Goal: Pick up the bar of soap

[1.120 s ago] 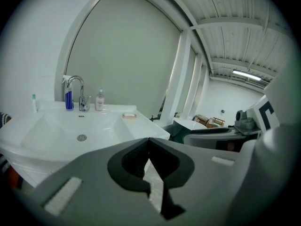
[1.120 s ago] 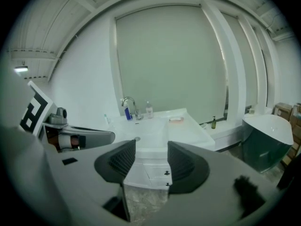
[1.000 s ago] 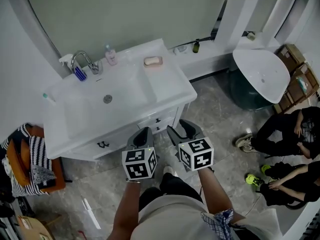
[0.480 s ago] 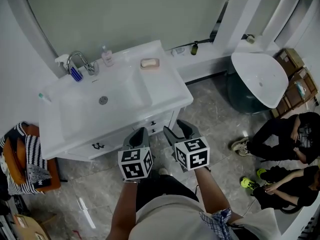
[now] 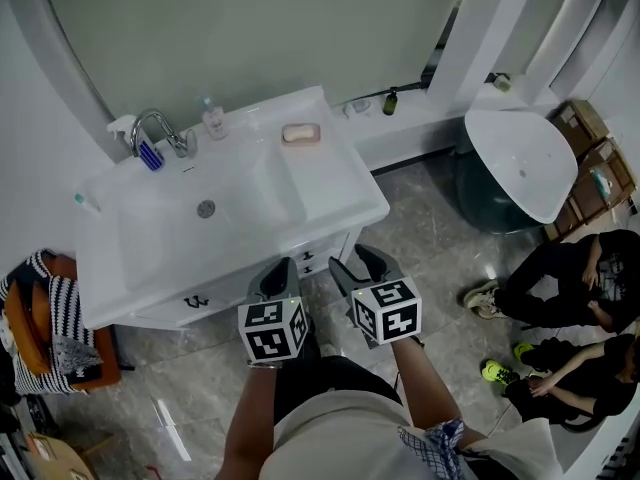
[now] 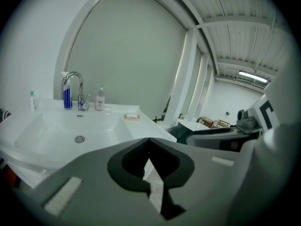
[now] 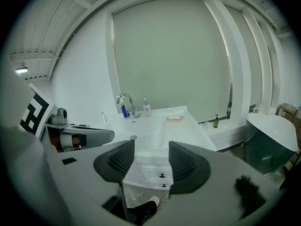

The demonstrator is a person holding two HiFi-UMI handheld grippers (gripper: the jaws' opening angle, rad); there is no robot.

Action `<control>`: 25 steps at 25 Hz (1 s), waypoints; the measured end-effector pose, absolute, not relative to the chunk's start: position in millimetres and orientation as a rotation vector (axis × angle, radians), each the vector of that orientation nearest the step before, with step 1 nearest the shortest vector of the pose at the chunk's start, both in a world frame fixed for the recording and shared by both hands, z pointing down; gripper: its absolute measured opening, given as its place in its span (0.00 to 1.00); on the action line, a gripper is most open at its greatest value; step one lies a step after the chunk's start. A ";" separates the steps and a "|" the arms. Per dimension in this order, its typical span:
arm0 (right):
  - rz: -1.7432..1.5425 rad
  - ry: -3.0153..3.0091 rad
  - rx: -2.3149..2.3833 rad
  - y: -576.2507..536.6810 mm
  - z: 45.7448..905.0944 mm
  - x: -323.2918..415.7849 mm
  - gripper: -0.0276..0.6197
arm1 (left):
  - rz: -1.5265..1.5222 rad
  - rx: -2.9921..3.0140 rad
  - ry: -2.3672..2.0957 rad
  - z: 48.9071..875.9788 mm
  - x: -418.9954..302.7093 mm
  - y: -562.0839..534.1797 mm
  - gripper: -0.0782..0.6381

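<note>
at the left of the white counter [image 5: 345, 193] we see the faucet [image 5: 150, 128] and, next to it, a pump bottle [image 5: 213, 120]. the bar of soap [image 5: 301, 133] lies toward the counter's back right corner, just right of the basin [image 5: 200, 223]. we hold the 2 tools low in front of the counter, well apart from the soap. the left tool [image 5: 283, 268] has its jaws pressed together on nothing. the right tool [image 5: 358, 260] has its jaws apart, with only the drawers showing between them. at the far right, 2 people [image 5: 575, 278] sit on the floor.

The left gripper [image 5: 284, 268] and right gripper [image 5: 360, 265] have edged slightly left before the vanity [image 5: 345, 196]
</note>
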State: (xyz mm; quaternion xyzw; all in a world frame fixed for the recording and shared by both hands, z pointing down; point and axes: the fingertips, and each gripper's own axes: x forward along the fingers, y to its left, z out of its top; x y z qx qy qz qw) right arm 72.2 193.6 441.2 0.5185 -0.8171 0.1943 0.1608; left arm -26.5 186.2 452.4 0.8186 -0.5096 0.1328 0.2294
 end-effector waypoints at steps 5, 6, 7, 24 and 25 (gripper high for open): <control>0.545 -2.324 1.506 166.7 444.0 75.6 0.38 | 0.374 2.255 -1.399 459.5 -26.7 157.6 0.12; 0.545 -2.318 1.503 161.5 445.4 75.7 0.38 | 0.376 2.253 -1.390 461.3 -26.3 152.3 0.12; 0.543 -2.314 1.501 155.2 445.9 76.1 0.38 | 0.376 2.253 -1.386 461.9 -25.4 145.9 0.12; 0.470 -2.245 1.475 38.1 450.4 69.9 0.38 | 0.405 2.278 -1.336 461.4 -22.4 23.5 0.12; 0.473 -2.246 1.470 32.9 451.3 67.6 0.38 | 0.408 2.278 -1.333 462.2 -23.5 18.0 0.12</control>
